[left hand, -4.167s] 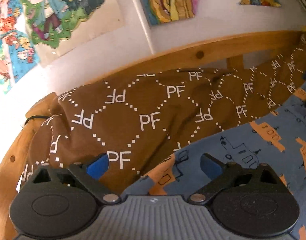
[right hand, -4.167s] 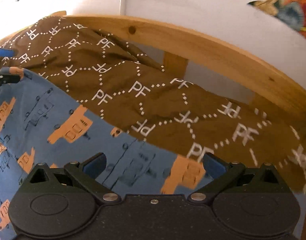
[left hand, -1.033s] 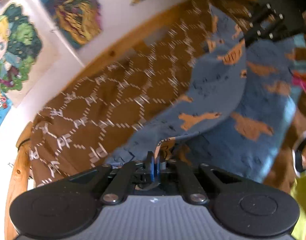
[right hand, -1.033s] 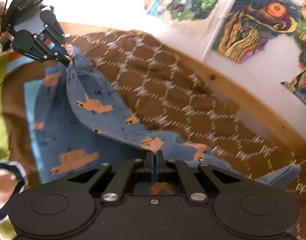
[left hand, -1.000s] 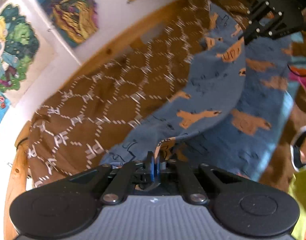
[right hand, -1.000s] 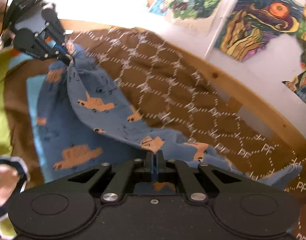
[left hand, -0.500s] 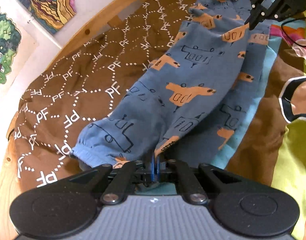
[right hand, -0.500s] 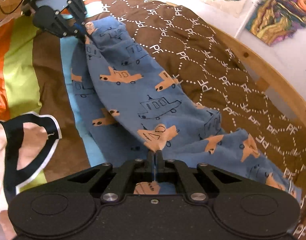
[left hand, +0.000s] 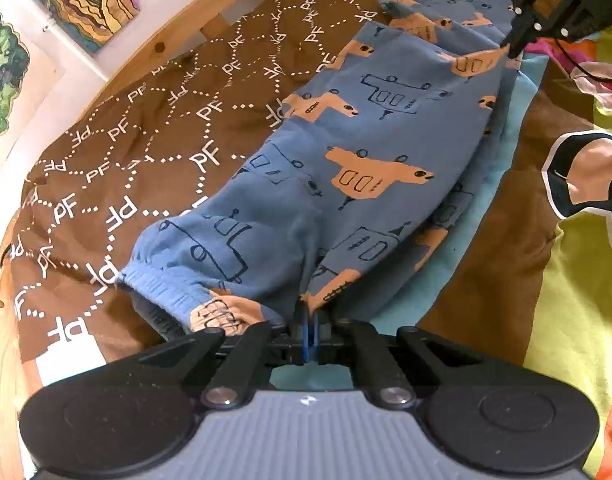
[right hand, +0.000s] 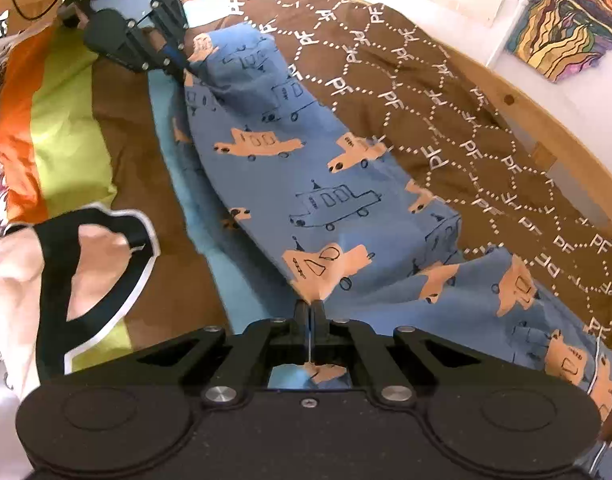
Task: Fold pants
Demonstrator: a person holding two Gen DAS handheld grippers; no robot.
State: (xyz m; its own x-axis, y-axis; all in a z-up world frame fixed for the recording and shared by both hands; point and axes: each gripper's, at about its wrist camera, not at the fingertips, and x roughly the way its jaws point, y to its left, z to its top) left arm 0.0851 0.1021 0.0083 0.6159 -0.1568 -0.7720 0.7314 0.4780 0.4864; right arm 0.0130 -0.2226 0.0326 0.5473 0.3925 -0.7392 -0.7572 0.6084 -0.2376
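Blue pants (left hand: 346,152) printed with orange and outlined vehicles lie lengthwise on the bed, one leg folded over the other. They also show in the right wrist view (right hand: 306,184). My left gripper (left hand: 306,316) is shut on the pants' edge near the cuffed leg end (left hand: 165,284). My right gripper (right hand: 310,308) is shut on the pants' edge near the waist end. Each gripper shows in the other's view: the right one (left hand: 510,50) and the left one (right hand: 181,66), both pinching fabric low over the bed.
A brown "PF" patterned blanket (left hand: 165,128) covers the bed on the wall side, bounded by a wooden bed rail (right hand: 546,120). A striped brown, green and orange cover (left hand: 566,240) lies on the other side. Posters (right hand: 566,20) hang on the white wall.
Both grippers closed on the pants' far edge, lifted it and carried it over. In the last half second they lowered the folded leg further onto the other leg.
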